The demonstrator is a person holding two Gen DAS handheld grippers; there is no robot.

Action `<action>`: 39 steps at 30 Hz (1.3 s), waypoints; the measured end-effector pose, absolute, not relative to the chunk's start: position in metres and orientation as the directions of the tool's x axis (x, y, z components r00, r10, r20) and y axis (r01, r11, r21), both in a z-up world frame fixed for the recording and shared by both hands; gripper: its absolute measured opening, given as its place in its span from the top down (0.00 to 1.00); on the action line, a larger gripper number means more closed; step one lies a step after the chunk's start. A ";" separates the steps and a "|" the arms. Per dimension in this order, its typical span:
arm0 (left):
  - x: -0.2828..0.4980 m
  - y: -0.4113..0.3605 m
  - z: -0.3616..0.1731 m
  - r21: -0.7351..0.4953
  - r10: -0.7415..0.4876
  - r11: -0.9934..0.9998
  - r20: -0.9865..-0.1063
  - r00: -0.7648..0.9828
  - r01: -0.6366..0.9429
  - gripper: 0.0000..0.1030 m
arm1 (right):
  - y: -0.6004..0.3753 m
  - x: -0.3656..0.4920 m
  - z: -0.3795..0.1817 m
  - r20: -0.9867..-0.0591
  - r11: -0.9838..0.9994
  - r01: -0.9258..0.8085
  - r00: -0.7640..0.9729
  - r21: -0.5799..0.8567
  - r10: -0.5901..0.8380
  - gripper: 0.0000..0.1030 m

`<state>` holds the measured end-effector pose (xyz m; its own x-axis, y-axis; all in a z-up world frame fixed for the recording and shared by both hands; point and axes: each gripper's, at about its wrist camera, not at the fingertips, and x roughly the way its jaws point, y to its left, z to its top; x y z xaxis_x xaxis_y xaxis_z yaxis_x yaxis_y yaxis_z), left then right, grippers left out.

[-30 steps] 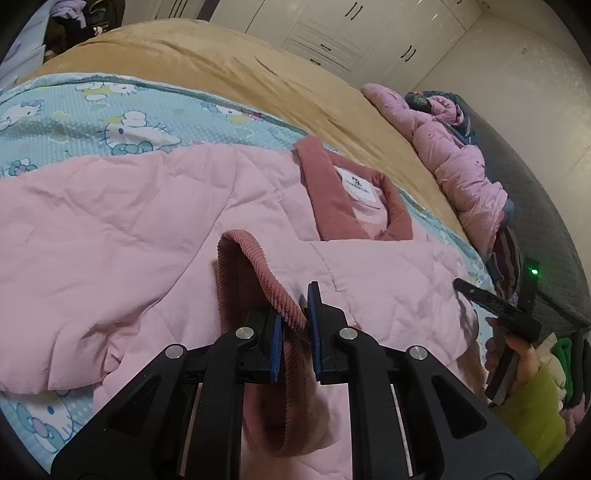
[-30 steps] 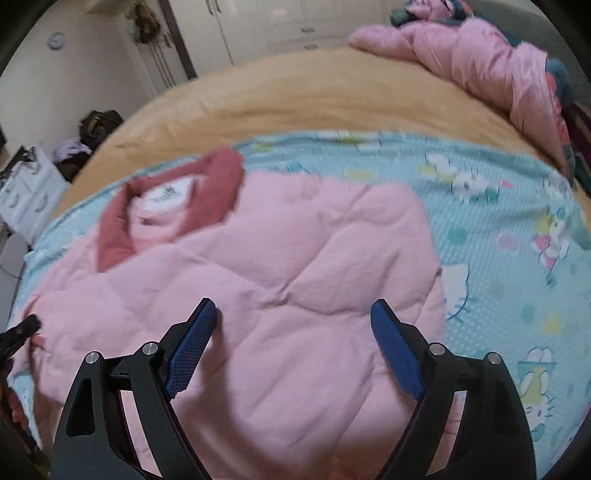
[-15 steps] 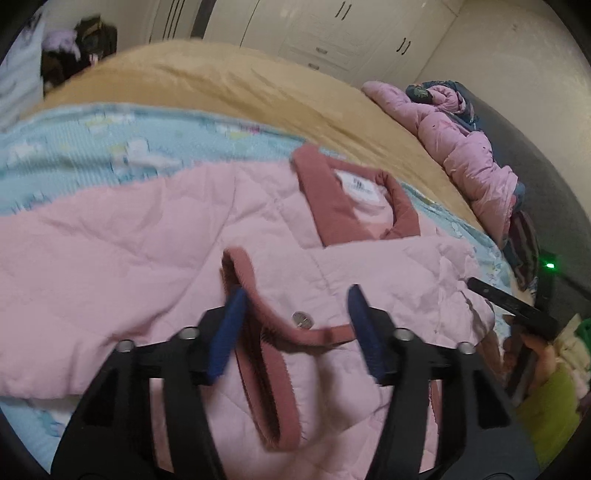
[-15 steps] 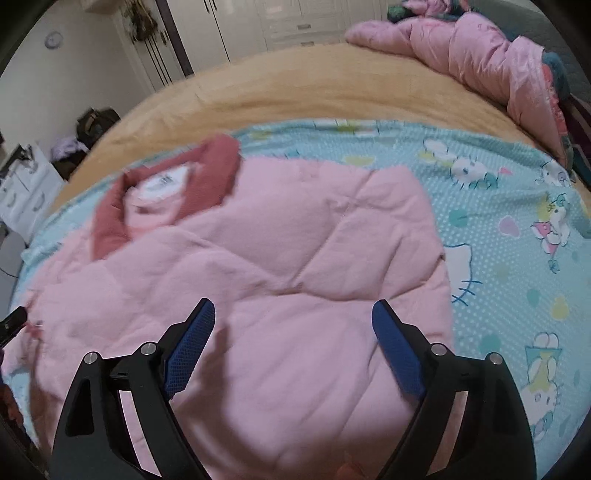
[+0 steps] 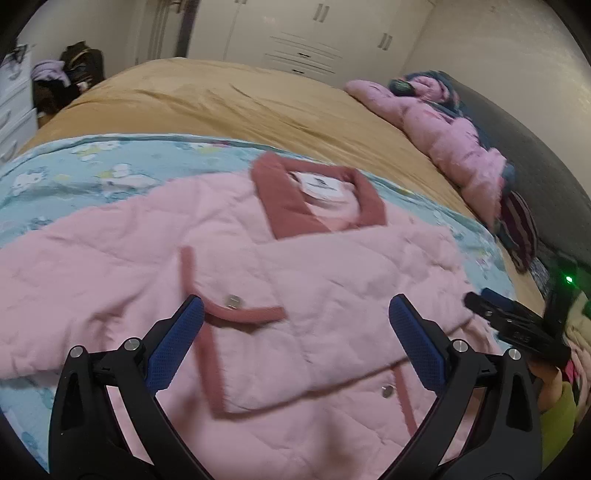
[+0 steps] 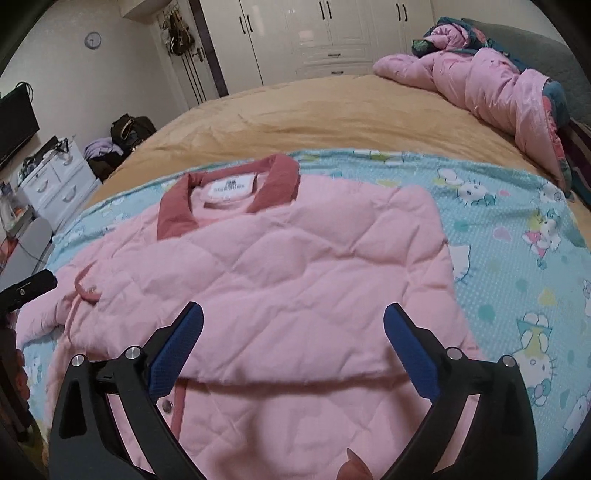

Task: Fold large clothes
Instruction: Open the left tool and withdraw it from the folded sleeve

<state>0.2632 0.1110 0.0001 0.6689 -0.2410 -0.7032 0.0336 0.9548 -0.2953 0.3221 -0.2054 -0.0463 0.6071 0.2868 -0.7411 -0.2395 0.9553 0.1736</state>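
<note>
Pink jacket (image 6: pixel 295 266) lies flat, collar (image 6: pixel 229 192) pointing away; both grippers' fingers (image 5: pixel 173 347) opening wide, holding nothing.

Home bedroom, large bed (image 6: pixel 332 110), white wardrobe doors (image 6: pixel 325 33), dresser (image 6: pixel 59 181), wall clock (image 6: pixel 93 39)

A quilted pink jacket with a dusty-red collar (image 6: pixel 280 258) lies spread on a light-blue cartoon-cat sheet (image 6: pixel 517 236) over the tan bedspread (image 6: pixel 332 114), collar toward the far edge. The right gripper (image 6: pixel 293 319) hangs above the jacket's near part, jaws opening wide — nothing pressed by the blue pads. A crumpled pink quilt (image 6: pixel 498 85) lies at the bed's far right corner.
</note>
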 end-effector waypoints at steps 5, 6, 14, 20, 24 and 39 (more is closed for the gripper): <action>0.267 0.086 -0.024 -0.273 -0.262 0.959 -0.742 0.617 0.078 0.09 | -0.210 0.324 -0.072 -0.801 0.964 -0.198 0.539 0.178 0.259 0.05; 0.270 0.084 -0.035 -0.267 -0.251 0.962 -0.763 0.596 0.063 0.09 | -0.211 0.326 -0.078 -0.815 0.964 -0.190 0.520 0.183 0.257 0.05; 0.276 0.087 -0.057 -0.287 -0.255 0.958 -0.797 0.547 0.028 0.09 | -0.215 0.318 -0.070 -0.796 0.958 -0.184 0.534 0.218 0.284 0.05; 0.266 0.085 -0.036 -0.271 -0.239 0.962 -0.785 0.572 0.030 0.09 | -0.216 0.301 -0.047 -0.756 0.950 -0.205 0.575 0.238 0.313 0.04; 0.256 0.083 -0.021 -0.257 -0.221 0.966 -0.773 0.595 0.026 0.09 | -0.215 0.290 -0.033 -0.737 0.948 -0.213 0.597 0.236 0.317 0.04; 0.219 0.109 0.013 -0.271 -0.181 0.962 -0.733 0.656 -0.038 0.09 | -0.180 0.250 0.022 -0.655 0.925 -0.294 0.653 0.242 0.379 0.04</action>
